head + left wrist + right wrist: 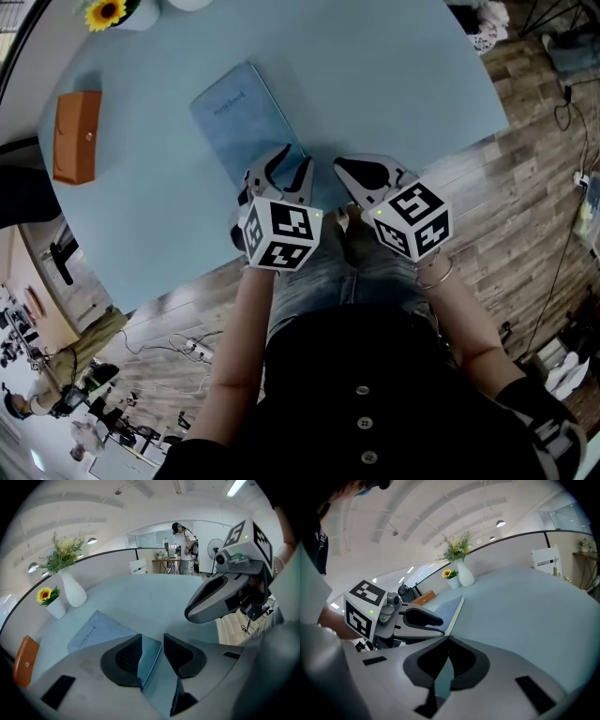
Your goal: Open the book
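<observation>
Now, at the bench's [394, 75] near edge, my left tongs [151, 641] straddle the book's [239, 112] corner, half spread; right tongs [447, 638] pinched together.

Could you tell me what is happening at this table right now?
A person at a light blue table holds a gripper in each hand, apparently getting ready to open a closed blue book. The left gripper has its jaws apart around the book's near edge and is not pressing on it. The right gripper sits just beside the book's right edge with its jaws together, apparently empty. The cover lies flat; nothing is opened yet.
</observation>
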Motion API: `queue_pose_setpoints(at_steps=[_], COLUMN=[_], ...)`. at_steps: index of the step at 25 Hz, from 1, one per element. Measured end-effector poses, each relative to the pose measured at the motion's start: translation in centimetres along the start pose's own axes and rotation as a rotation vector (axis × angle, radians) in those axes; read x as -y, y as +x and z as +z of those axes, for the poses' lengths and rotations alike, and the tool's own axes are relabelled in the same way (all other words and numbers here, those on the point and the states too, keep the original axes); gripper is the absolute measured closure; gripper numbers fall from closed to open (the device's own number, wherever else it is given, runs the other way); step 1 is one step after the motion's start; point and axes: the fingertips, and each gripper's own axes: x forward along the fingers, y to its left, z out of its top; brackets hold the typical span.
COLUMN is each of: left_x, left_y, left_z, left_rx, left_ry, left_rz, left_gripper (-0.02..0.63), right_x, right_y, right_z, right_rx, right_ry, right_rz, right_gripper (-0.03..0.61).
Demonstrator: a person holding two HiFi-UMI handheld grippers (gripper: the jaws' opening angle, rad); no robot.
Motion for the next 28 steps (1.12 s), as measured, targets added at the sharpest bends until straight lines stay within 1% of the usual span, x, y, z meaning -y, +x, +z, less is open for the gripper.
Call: queue_pose_setpoints(at_steps=[7,15,28], left_x=[-0.2,-0.1,0.2], left_y=[0.6,1.2,1.6], left_z=[-0.4,-0.8,-1.0], left_rx=[-0.019,-0.028,-0.032], left_ry=[0.013,0.034,0.011], left_rz=[0.013,0.004,-0.021], left_gripper=[0.48,0.482,0.488], right_x=[-0.1,-0.1,0.6], right_y=[0.3,0.8,1.2], right_z=[-0.7,-1.0,-0.7], right_rx=[-0.018,-0.027,0.005], right_ry=[0.002,0.001,0.024], right_rz=[0.005,0.005,-0.016], right_gripper=[0.575,0.575,0.575])
